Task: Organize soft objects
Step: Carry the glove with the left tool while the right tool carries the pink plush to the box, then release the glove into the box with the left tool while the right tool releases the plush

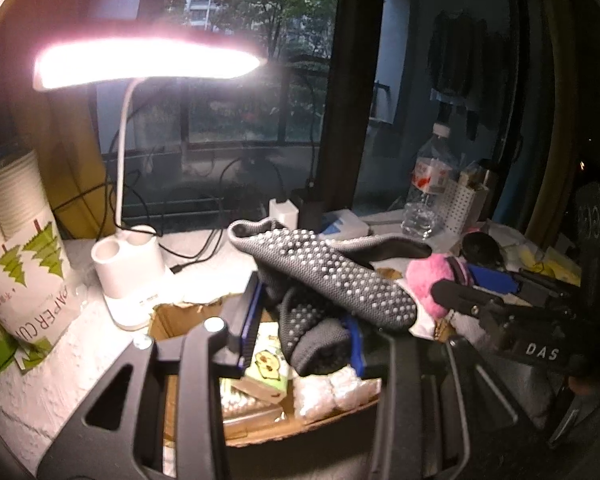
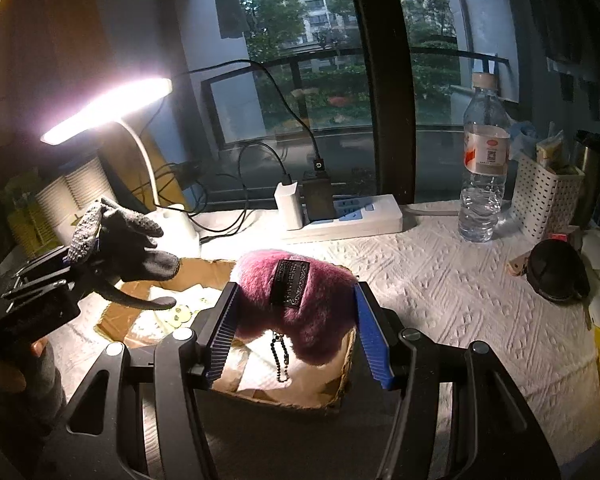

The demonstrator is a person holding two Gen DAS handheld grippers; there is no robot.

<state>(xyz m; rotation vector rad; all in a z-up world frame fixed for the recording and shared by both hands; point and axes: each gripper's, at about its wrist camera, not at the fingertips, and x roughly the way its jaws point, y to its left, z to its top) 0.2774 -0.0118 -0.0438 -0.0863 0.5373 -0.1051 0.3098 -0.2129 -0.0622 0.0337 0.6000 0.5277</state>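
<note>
Lamp-lit white tabletop (image 2: 440,280) carries an open cardboard box (image 2: 204,268), above which the left gripper (image 1: 300,332) clamps grey dotted socks (image 1: 332,276) and the right gripper (image 2: 296,332) pinches a pink plush (image 2: 300,304), so both likely await lowering and release inside.

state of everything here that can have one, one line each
left gripper: shut on grey dotted knit gloves, held above the open box
right gripper: shut on pink fluffy plush pouch, above the box
brown cardboard box: open, items already inside
white desk lamp: switched on
clear plastic water bottle: upright, capped, partly full
white power strip: two adapters plugged in
</note>
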